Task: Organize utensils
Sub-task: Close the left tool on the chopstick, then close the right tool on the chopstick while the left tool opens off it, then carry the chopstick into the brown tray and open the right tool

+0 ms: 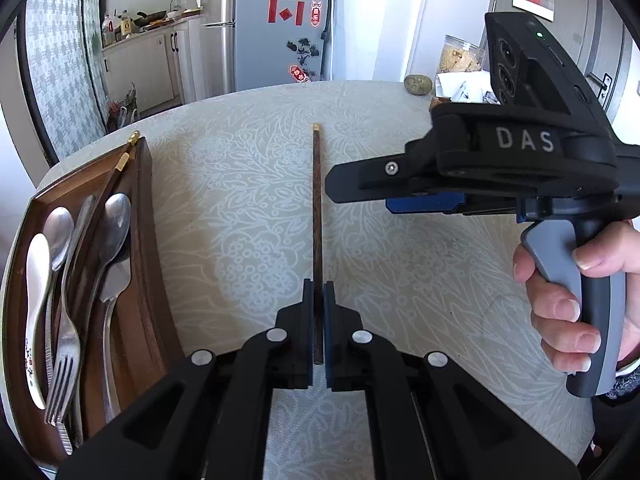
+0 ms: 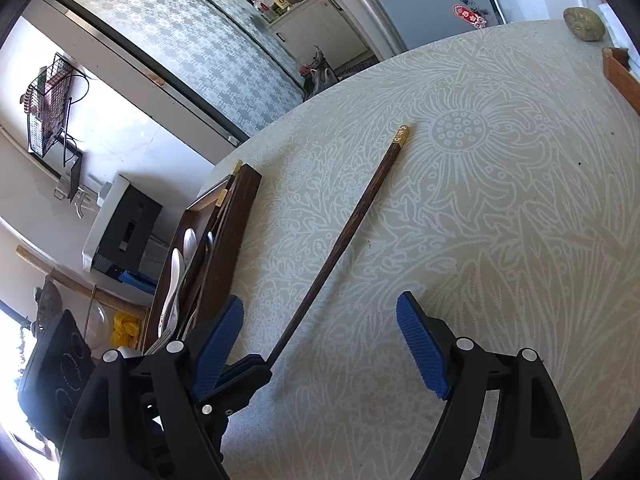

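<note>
A dark wooden chopstick with a gold tip lies on the patterned tablecloth, pointing away from me. My left gripper is shut on its near end. The chopstick also shows in the right wrist view, with the left gripper's fingertips closed on its lower end. My right gripper is open and empty, above the table right of the chopstick; it appears in the left wrist view. A brown wooden tray at the left holds spoons, a fork and gold-tipped chopsticks.
The tray also shows in the right wrist view. A round stone and a jar with papers stand at the table's far right. A wooden box edge is at the far right. Fridge and kitchen counter lie beyond.
</note>
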Action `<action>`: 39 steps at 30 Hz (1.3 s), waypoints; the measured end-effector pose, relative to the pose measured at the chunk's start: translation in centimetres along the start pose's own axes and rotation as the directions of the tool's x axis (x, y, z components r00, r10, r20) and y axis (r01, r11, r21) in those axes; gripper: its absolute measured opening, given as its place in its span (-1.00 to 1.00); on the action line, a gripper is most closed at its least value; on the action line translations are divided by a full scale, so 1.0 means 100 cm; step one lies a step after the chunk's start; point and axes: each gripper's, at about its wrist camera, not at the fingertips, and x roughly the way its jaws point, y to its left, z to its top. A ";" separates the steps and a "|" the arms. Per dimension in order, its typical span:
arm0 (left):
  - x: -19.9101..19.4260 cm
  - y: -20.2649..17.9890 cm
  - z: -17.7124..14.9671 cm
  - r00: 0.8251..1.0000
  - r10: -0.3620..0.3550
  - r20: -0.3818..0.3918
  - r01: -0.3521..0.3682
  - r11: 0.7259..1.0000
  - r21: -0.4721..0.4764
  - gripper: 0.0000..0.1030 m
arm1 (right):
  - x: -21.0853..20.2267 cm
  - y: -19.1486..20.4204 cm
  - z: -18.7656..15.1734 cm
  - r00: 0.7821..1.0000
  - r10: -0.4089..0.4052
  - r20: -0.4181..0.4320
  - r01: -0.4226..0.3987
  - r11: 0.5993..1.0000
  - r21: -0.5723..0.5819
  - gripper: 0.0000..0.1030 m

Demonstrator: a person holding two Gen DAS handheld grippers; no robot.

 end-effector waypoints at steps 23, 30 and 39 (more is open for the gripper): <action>-0.021 -0.050 -0.006 0.995 -0.088 0.043 0.083 0.990 0.112 -0.91 | -0.008 -0.021 0.003 0.999 0.004 0.046 -0.007 0.997 0.079 -0.66; -0.023 -0.042 -0.017 0.994 -0.105 0.043 0.101 0.990 0.098 -1.00 | -0.016 0.006 0.002 0.996 -0.009 0.092 0.013 0.999 -0.037 -0.86; -0.043 -0.015 -0.032 0.990 -0.117 0.084 0.113 0.992 0.048 -1.00 | -0.005 0.033 -0.001 0.997 -0.009 0.070 0.015 0.997 -0.075 -0.86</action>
